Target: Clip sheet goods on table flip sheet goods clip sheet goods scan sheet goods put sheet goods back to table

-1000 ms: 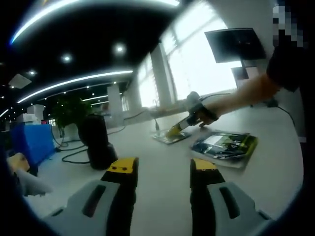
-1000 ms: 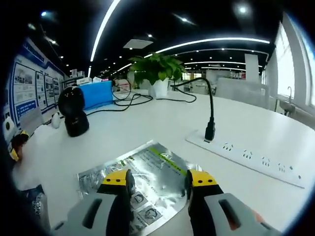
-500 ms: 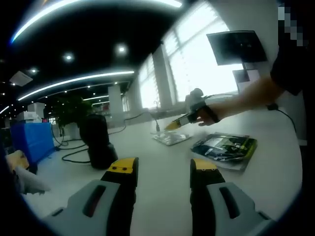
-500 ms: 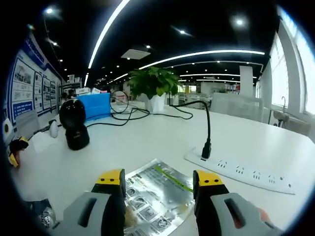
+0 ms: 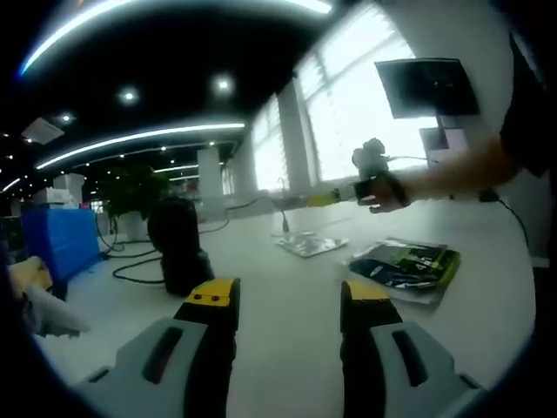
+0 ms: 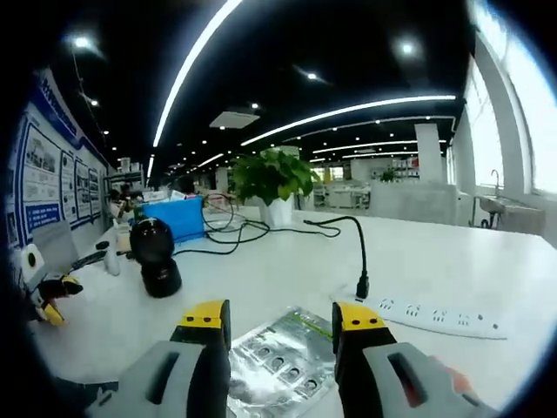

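In the left gripper view the left gripper (image 5: 289, 300) has its jaws spread, nothing between them, hanging above the white surface (image 5: 287, 270). Ahead of the jaws and a little to their right lies a silver sheet packet (image 5: 311, 246), flat on the surface. Nearer and further right of the jaws lies a dark green and black packet (image 5: 403, 264), also flat. Above these two packets, up and right of the jaws, a person's hand holds the right gripper (image 5: 341, 197) in the air, clear of the silver packet. Ahead of the left jaw stands a black scanner (image 5: 178, 248) with a dark cable (image 5: 130, 273) trailing off to its left. A blue box (image 5: 57, 244) sits far left of the jaws.

In the right gripper view the right gripper (image 6: 280, 324) also has its jaws spread with nothing pinched. The silver sheet packet (image 6: 285, 366) lies flat on the surface (image 6: 261, 279) directly below and between the jaws, showing rows of small round marks and a green stripe. Just ahead of the right jaw a white power strip (image 6: 435, 318) runs off to the right, with a black plug (image 6: 360, 287) standing in its near end. The black scanner (image 6: 158, 267) stands ahead of the left jaw, well apart from the packet. Further ahead are a potted plant (image 6: 273, 183) and the blue box (image 6: 178, 218). The left gripper's yellow tip (image 6: 52, 312) shows at the far left.
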A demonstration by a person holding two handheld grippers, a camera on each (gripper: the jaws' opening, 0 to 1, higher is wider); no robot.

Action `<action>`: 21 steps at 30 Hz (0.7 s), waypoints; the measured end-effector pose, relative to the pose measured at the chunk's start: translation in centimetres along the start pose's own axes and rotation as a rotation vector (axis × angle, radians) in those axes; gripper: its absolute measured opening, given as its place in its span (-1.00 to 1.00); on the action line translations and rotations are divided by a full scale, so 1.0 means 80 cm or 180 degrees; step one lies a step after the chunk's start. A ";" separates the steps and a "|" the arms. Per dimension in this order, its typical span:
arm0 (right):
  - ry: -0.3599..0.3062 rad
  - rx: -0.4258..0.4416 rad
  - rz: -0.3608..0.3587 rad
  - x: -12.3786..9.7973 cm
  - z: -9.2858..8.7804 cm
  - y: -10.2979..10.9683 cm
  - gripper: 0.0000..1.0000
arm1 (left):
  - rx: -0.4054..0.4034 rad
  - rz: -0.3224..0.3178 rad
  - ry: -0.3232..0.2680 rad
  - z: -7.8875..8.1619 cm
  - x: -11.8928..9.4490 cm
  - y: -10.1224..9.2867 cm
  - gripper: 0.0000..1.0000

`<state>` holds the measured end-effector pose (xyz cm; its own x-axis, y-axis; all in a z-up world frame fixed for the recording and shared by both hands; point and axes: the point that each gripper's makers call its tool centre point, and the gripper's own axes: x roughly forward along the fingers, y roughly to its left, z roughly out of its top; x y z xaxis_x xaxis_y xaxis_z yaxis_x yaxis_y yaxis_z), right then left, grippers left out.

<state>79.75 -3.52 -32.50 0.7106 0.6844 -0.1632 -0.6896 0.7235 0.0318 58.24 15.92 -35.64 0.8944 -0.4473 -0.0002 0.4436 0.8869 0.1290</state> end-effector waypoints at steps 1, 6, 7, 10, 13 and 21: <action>-0.0027 -0.0010 0.0003 -0.005 0.002 0.003 -0.20 | -0.0019 0.0002 -0.0011 0.000 0.000 0.001 -0.23; -0.0133 0.0003 -0.0036 -0.048 0.006 0.018 -0.26 | -0.0012 -0.0027 -0.0012 0.001 -0.001 -0.003 -0.23; -0.0154 0.0005 -0.0052 -0.058 0.006 0.022 -0.26 | -0.0012 -0.0052 -0.0018 0.001 -0.001 -0.005 -0.23; -0.0177 -0.0002 -0.0084 -0.086 0.002 0.030 -0.26 | -0.0014 -0.0139 -0.0028 0.001 0.000 -0.011 -0.23; -0.0195 -0.0030 -0.0128 -0.111 -0.002 0.037 -0.25 | -0.0013 -0.0181 -0.0064 0.004 -0.001 -0.015 -0.23; -0.0349 0.0132 -0.0267 -0.157 0.003 0.045 -0.34 | 0.0012 -0.0175 -0.0089 0.006 -0.003 -0.016 -0.23</action>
<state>68.40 -9.49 -30.09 0.7780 0.6255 -0.0584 -0.6224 0.7801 0.0637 57.47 14.83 -35.36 0.8667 -0.4984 0.0203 0.4917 0.8605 0.1333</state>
